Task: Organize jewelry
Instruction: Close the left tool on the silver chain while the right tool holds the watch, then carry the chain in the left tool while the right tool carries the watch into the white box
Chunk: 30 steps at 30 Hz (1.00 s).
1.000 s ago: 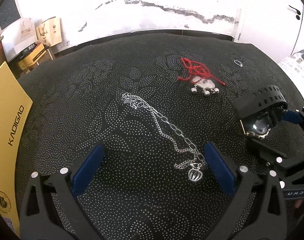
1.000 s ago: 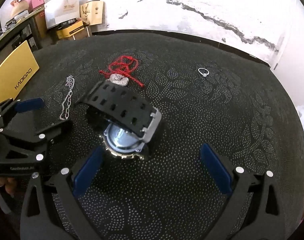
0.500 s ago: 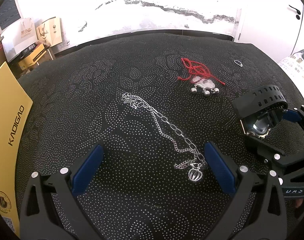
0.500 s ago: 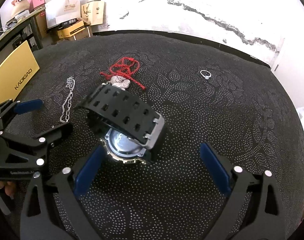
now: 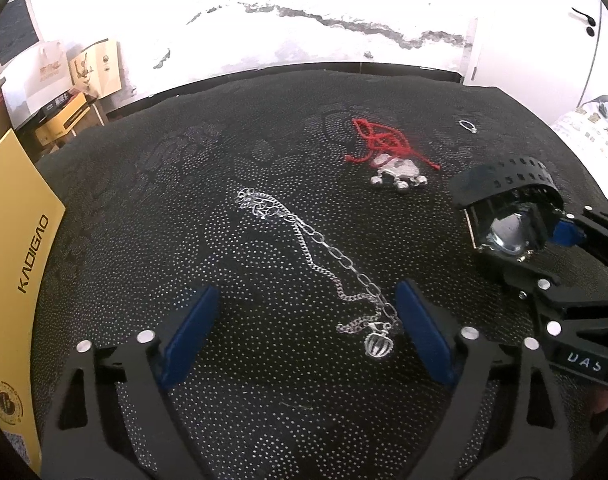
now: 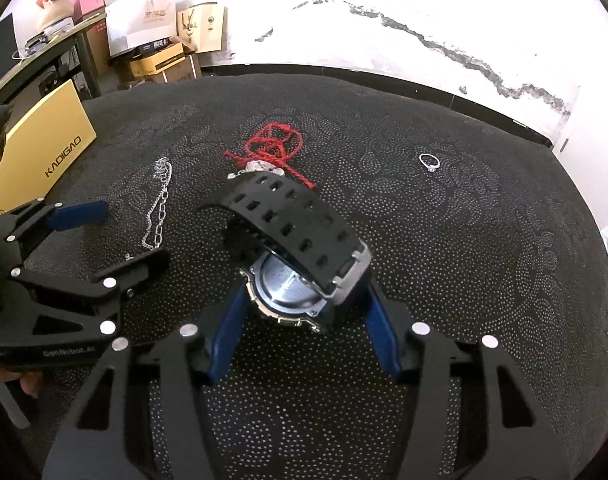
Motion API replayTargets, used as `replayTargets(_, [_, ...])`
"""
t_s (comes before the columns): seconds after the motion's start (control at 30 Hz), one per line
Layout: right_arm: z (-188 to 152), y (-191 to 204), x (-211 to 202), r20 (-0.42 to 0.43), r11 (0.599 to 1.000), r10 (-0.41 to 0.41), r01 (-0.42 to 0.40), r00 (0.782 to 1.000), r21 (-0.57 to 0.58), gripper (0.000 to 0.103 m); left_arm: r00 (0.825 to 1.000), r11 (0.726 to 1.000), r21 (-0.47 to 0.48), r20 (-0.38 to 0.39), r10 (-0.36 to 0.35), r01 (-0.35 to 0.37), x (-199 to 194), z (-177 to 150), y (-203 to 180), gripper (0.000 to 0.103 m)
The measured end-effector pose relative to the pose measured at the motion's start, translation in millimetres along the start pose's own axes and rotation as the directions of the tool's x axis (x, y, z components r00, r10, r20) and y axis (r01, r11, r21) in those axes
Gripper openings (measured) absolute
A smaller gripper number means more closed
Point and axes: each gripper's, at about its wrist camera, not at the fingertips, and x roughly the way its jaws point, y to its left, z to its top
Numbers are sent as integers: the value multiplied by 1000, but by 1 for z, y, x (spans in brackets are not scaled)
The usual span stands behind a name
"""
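Observation:
A black watch (image 6: 292, 236) lies case-back up on the dark dotted cloth (image 6: 484, 260). My right gripper (image 6: 304, 326) is closing on it, and its blue pads (image 6: 226, 330) touch the case and buckle on both sides. From the left wrist view the watch (image 5: 508, 200) sits at the right with the right gripper (image 5: 544, 256) around it. A silver chain necklace (image 5: 328, 252) ends in a cage pendant (image 5: 378, 346) just inside the right pad of my left gripper (image 5: 308, 334). Those jaws are closing too, with nothing pressed between them. The left gripper (image 6: 116, 240) straddles the chain's near end (image 6: 158, 232).
A red cord bracelet with a silver charm (image 5: 388, 152) lies beyond the chain, and a small silver ring (image 5: 468, 125) sits further right. A yellow KADIGAO box (image 5: 16, 280) stands at the cloth's left edge. Cartons and bags (image 6: 164, 40) are stacked beyond the table.
The right jaws have narrowed from wide open until the pads sit against the watch. The left jaws have narrowed a little around the pendant end of the chain. Neither hand has shifted.

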Motion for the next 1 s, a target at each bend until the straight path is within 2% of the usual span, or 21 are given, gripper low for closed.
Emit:
replayTargets(0.03, [0,0,0,0,1000,0,0,1000,1,56,1000,1000,6,4,-5,5,-1,0,-2,78])
replayTargets(0.1, [0,0,0,-2,1000,2,-2,1000,-1,56,1000,1000,29,15,-12,11,-5,-3,-8,65])
replayTargets(0.23, [1,-2,0,-6,1000,10,-10,1000,0,56,999,999,40,26,-26,25,-8,-5,-12,53])
replayTargets(0.33, [0,-6,-2,-8,1000,18,-18,1000,6,56,999,1000,3,36,-14,13,-10,-7,-7,29])
replayTargets(0.37, [1,-6,-2,-9,1000,21,-21,1000,8,56,999,1000,-2,36,-13,14,-10,-7,-4,17])
replayTargets(0.47, [1,-9,-3,-11,1000,27,-27,1000,10,56,999,1000,2,36,-2,2,-10,-7,-2,4])
replayTargets(0.6, [1,-14,-4,-13,999,37,-37,999,23,56,999,1000,20,35,-3,2,-10,-5,0,3])
replayTargets(1.0, [5,-30,-22,35,996,37,-40,999,80,56,998,998,-33,43,-54,56,-35,14,17,2])
